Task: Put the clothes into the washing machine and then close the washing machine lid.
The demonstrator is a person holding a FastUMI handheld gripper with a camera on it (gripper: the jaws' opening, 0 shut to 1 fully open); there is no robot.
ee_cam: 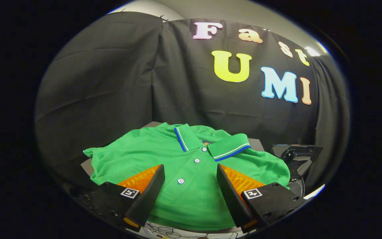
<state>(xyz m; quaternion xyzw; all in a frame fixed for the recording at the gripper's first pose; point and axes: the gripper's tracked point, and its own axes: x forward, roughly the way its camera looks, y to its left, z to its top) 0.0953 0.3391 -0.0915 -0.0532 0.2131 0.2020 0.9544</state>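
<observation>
A green polo shirt (151, 149) lies spread flat on a dark surface, collar away from me, its collar edged with blue and white stripes and a row of white buttons running down the chest. My gripper (190, 170) hovers above the shirt's chest, open wide, the button placket showing in the gap between the two fingers. Nothing is held between them.
A dark stand-like device (297, 157) sits just past the shirt's right sleeve. The dark surface's far corner (255, 142) shows behind the collar. Loose cables (164, 230) lie on a pale floor below the fingers. Black cloth closes off the back.
</observation>
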